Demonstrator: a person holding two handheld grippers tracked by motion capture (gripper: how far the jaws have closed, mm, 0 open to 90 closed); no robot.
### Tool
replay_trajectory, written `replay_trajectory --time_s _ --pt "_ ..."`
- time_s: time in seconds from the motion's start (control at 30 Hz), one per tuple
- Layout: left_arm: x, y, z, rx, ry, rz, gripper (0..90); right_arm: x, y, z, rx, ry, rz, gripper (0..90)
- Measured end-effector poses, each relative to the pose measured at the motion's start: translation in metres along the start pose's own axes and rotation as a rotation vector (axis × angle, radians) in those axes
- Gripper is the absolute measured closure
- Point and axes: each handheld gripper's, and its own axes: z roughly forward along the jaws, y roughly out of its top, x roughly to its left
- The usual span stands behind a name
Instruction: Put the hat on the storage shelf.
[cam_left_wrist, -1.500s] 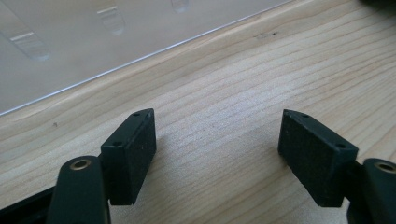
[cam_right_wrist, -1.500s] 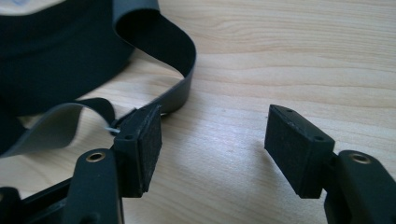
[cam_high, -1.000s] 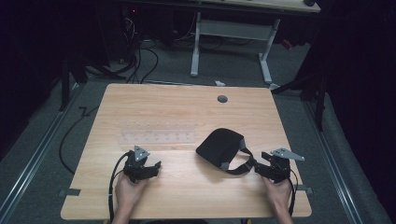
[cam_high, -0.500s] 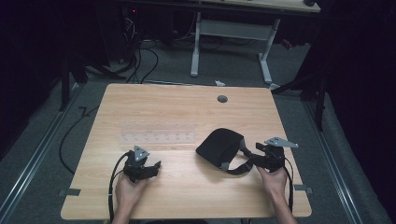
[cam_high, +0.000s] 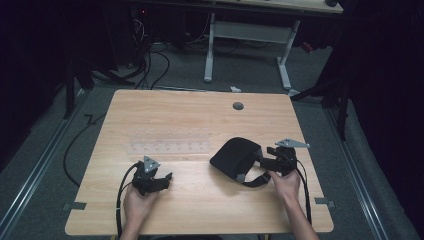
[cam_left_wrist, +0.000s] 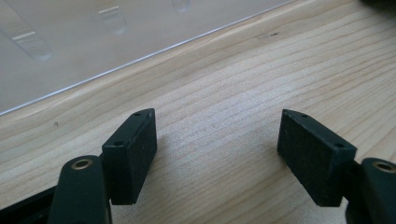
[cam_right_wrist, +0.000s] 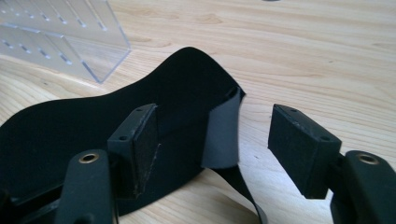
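Dark floor, trailing cables and a pale metal desk frame surround the light wooden desk, which sits in the middle of the high view. On it, right of centre, lies a black padded fabric eye mask with a black strap; a clear plastic rack with rows of small slots rests just left of centre, near the mask but apart from it.

The right gripper is at the mask's right end, much nearer than the left gripper, which rests low in the lower left of the frame, well apart from the mask. In the right gripper view, its fingers stand released, spread wide, with the mask's end and its grey inner lining between and ahead of them; the left finger lies against or over the black fabric, the right one over bare wood. Nothing is clamped yet. The mask's long axis runs roughly left to right across the desk, toward these fingers, and the strap loops below them. The left gripper's fingers are also released, spread over empty wood beside the rack's edge.

Compared with a second ago, the right gripper has moved leftward and slightly up the frame, from clear of the mask to its end. The left gripper has stayed put.
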Motion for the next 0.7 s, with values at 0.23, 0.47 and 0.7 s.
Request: replay_trajectory --time_s 0.23,0.47,0.7 --pt "0.0 0.0 0.0 0.0 0.0 0.0 28.8 0.001 0.006 0.017 0.02 0.035 0.023 33.5" --pt "0.0 0.0 0.0 0.0 0.0 0.0 28.8 0.0 0.004 0.034 0.049 0.057 0.041 33.6" --pt "0.0 0.0 0.0 0.0 0.0 0.0 28.8 -0.001 0.001 0.042 0.065 0.085 0.061 35.6"
